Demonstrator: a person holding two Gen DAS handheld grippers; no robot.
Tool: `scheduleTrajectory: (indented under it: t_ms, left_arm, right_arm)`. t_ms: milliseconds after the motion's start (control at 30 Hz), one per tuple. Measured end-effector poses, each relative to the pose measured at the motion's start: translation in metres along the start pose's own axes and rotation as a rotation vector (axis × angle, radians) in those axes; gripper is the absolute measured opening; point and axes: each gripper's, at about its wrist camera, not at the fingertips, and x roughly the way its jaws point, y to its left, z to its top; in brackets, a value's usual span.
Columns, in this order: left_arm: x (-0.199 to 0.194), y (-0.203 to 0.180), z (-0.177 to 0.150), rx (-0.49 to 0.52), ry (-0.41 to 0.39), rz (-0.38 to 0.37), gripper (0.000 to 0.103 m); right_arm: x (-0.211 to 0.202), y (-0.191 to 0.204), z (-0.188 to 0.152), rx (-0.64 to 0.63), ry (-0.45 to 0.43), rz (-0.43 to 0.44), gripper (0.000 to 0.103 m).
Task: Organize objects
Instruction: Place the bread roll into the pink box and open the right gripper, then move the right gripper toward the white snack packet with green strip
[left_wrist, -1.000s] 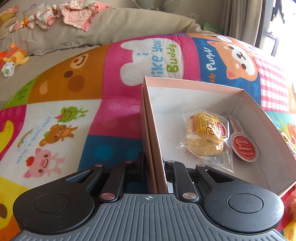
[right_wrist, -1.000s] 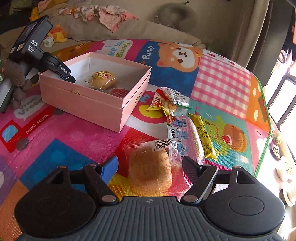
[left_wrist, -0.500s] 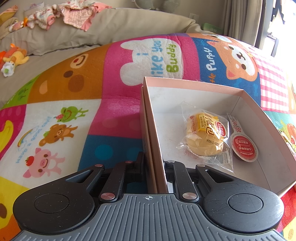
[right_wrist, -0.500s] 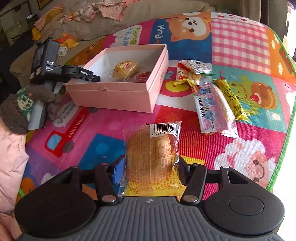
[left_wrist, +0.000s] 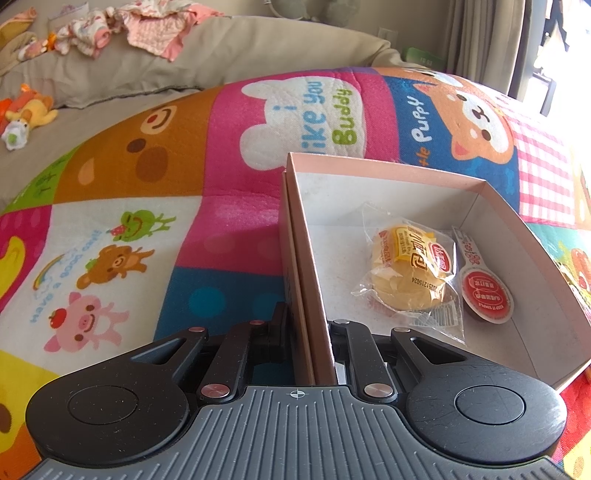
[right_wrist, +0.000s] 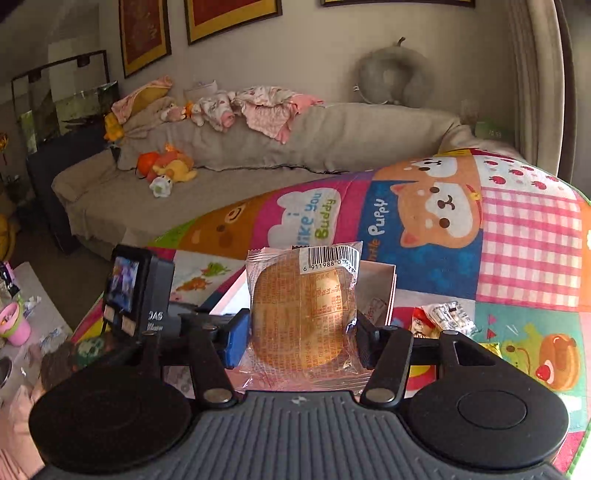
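My left gripper (left_wrist: 306, 332) is shut on the near left wall of the open pink box (left_wrist: 388, 168). Inside the box lie a wrapped yellow pastry (left_wrist: 410, 269) and a small red-lidded cup (left_wrist: 485, 291). My right gripper (right_wrist: 301, 332) is shut on a clear-wrapped round bun (right_wrist: 301, 314) and holds it raised, in front of the pink box (right_wrist: 376, 284), which it mostly hides. The left gripper's body (right_wrist: 136, 291) shows at the left of the right wrist view.
The box sits on a colourful cartoon play mat (left_wrist: 147, 184). A snack packet (right_wrist: 439, 317) lies on the mat right of the box. A beige sofa (right_wrist: 221, 177) with clothes and plush toys stands behind. A pink cup (right_wrist: 13, 325) sits on the floor at far left.
My right gripper has lifted the wrapped bun off the mat and carried it toward the pink box, tilting up to face the sofa. The left gripper has stayed on the box wall.
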Motion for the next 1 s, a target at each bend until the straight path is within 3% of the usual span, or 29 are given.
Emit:
scheduleTrajectory:
  t_ms: [167, 267, 433, 600, 833, 1000]
  left_arm:
    - [0.0, 0.001, 0.0, -0.002, 0.0, -0.003, 0.015]
    - [0.0, 0.001, 0.0, -0.002, 0.0, -0.003, 0.015]
    - [0.0, 0.001, 0.0, -0.002, 0.0, -0.003, 0.015]
    - [0.0, 0.002, 0.0, -0.002, 0.0, -0.003, 0.015]
    - [0.0, 0.002, -0.001, 0.004, -0.002, 0.004, 0.015]
    - [0.0, 0.002, -0.001, 0.004, -0.003, 0.004, 0.015]
  right_arm:
    - [0.042, -0.008, 0.006, 0.057, 0.023, -0.025, 0.057]
    - [0.055, -0.016, 0.003, 0.086, 0.052, -0.027, 0.07]
    - [0.043, -0.029, -0.007, 0.082, 0.025, -0.094, 0.074]
    - [0.019, -0.06, -0.021, 0.085, -0.001, -0.215, 0.079]
    - [0.009, -0.119, -0.047, 0.164, 0.047, -0.364, 0.08]
    - [0.036, -0.15, -0.039, 0.296, 0.097, -0.315, 0.08]
